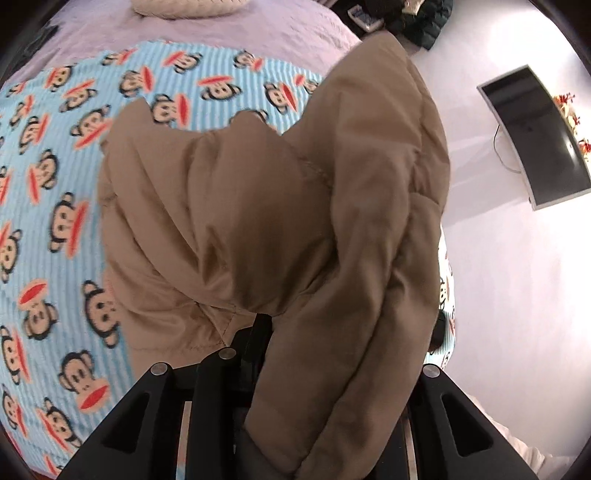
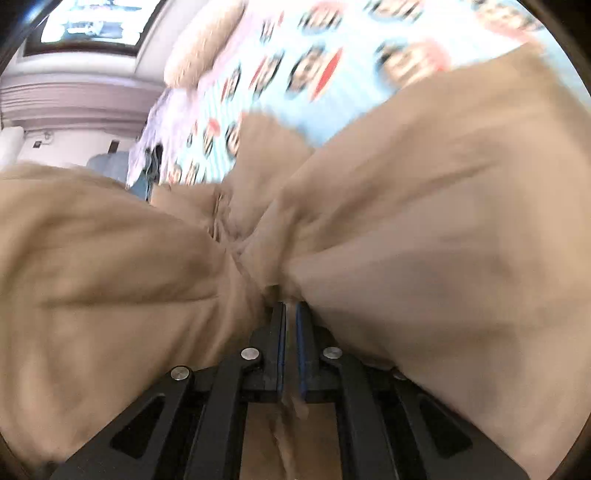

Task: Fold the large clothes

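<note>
A tan padded jacket hangs lifted over a light blue monkey-print blanket on the bed. My left gripper is shut on the jacket's edge; fabric drapes over its right side and hides the fingertips. In the right wrist view the jacket fills most of the frame, bunched into a pinch. My right gripper is shut on that bunched fabric, with a strip of it between the blue pads.
A cream pillow lies at the bed's far end on a lilac sheet. A dark screen lies on the white floor to the right. Dark clothes sit beyond the bed corner. A window shows upper left.
</note>
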Available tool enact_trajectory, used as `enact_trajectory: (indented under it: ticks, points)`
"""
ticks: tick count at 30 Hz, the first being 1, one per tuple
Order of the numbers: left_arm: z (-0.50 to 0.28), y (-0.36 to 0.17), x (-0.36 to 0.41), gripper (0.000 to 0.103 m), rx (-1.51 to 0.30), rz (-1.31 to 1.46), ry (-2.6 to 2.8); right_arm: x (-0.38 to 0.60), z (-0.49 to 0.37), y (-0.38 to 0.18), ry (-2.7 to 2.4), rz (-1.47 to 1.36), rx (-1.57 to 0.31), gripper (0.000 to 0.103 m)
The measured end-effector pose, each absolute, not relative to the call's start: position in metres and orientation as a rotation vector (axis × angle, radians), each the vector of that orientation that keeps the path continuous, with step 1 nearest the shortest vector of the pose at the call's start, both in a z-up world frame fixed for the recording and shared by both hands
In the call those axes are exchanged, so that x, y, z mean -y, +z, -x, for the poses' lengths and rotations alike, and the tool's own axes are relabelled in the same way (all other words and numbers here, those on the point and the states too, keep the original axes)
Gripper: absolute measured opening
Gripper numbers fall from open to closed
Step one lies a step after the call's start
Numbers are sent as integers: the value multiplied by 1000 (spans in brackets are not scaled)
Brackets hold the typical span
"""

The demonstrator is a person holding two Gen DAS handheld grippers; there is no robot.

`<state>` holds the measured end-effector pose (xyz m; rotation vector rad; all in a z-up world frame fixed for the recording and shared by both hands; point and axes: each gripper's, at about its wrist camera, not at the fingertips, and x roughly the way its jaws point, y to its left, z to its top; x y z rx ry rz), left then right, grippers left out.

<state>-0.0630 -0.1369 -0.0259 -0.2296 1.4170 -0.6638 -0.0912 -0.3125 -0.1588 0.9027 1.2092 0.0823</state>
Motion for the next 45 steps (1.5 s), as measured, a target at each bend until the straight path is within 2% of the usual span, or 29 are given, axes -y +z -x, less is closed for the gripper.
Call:
enact_trajectory:
  ticks: [2, 3, 5, 8, 13, 14, 15, 16, 17, 20, 22, 23, 24, 29, 31, 32, 35, 38, 42, 45]
  points:
    - [63, -39, 158, 37, -1451, 244, -709, 338, 116, -148, 25, -894, -1193, 7]
    - [63, -45, 167, 47, -1465, 253, -734, 346, 126, -146, 1, -891, -1191, 7]
    - [63, -60, 192, 58, -1490, 268, -811, 364, 148, -143, -42, -895, -1184, 7]
    - [63, -79, 221, 80, -1498, 264, -899, 387, 174, -139, -93, -920, -1175, 7]
    - [54, -104, 250, 81, -1572, 333, -1000, 401, 207, -130, -123, -934, -1165, 10]
    - [51, -107, 255, 81, -1584, 346, -1009, 403, 215, -125, -121, -924, -1164, 20]
    - [49, -109, 259, 81, -1590, 350, -1014, 402, 222, -120, -116, -914, -1161, 40]
    - [47, -111, 264, 81, -1598, 347, -1012, 398, 229, -114, -111, -904, -1153, 51]
    - [44, -112, 267, 81, -1604, 343, -1008, 396, 238, -106, -97, -895, -1137, 68]
    - [41, -113, 277, 81, -1605, 320, -996, 387, 255, -82, 4, -860, -1095, 70]
    - [40, -111, 283, 81, -1605, 302, -994, 372, 254, -69, 91, -813, -1092, 76]
    - [41, -112, 283, 81, -1605, 297, -992, 363, 254, -68, 130, -788, -1106, 82]
    - [43, -113, 282, 81, -1605, 292, -990, 352, 253, -69, 168, -767, -1127, 83]
    - [44, -94, 289, 81, -1551, 222, -971, 329, 233, -95, 109, -778, -1191, 81]
    - [46, -78, 285, 81, -1483, 181, -970, 335, 229, -103, 35, -813, -1192, 47]
    - [47, -64, 277, 81, -1421, 152, -955, 338, 226, -108, -6, -826, -1200, 19]
    - [38, -32, 242, 81, -1237, 88, -828, 351, 231, -118, -100, -831, -1216, 13]
    - [20, -26, 201, 81, -1124, 39, -629, 361, 237, -126, -145, -842, -1234, 13]
    - [-6, -57, 162, 81, -1151, -5, -454, 360, 241, -128, -159, -839, -1244, 13]
    - [-9, -76, 167, 81, -1176, 5, -451, 361, 249, -125, -164, -821, -1252, 13]
